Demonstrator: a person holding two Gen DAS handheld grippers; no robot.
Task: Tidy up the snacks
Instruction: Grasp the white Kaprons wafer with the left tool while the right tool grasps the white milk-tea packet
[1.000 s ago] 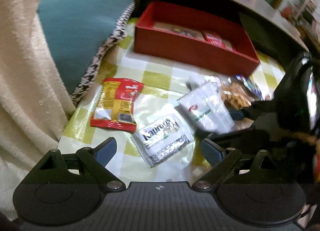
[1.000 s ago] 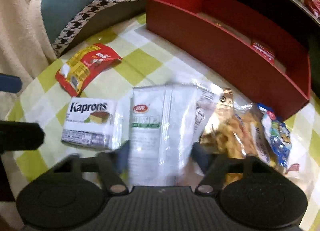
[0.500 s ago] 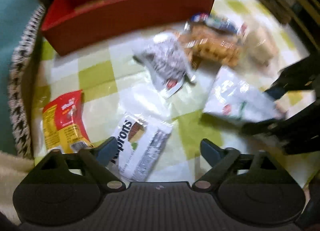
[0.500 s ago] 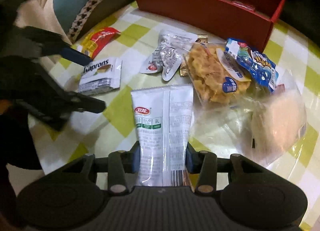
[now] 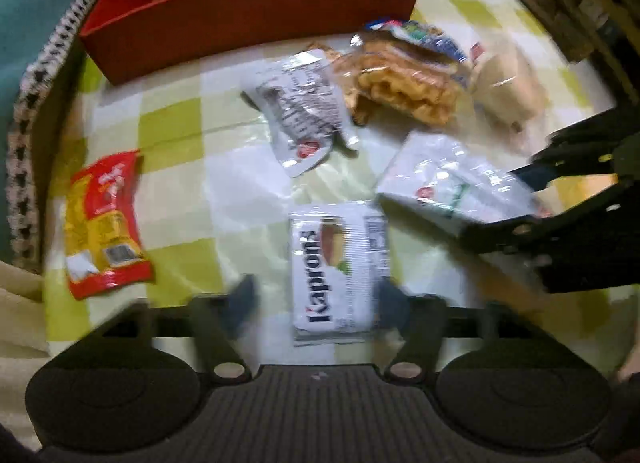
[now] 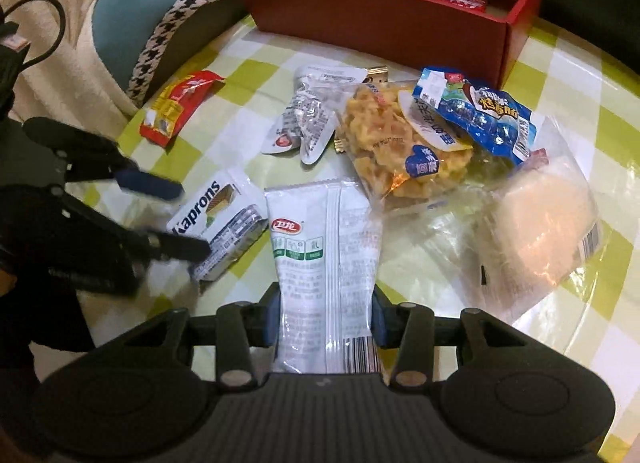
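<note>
Seven snack packets (image 6: 326,263) on table; one red box (image 6: 384,11).

The only clearly readable word was "Kaprons", printed in dark letters on the white wafer packet (image 5: 340,271), while the white pouch (image 6: 326,263), the blue packet (image 6: 480,115) and the red sachet (image 6: 180,107) carried print too small or blurred to read.

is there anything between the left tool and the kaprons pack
Nothing visible. The left tool sits right over the Kaprons pack, its jaws just closing with the pack between them. One finger still looks clear of the wrapper.
</note>
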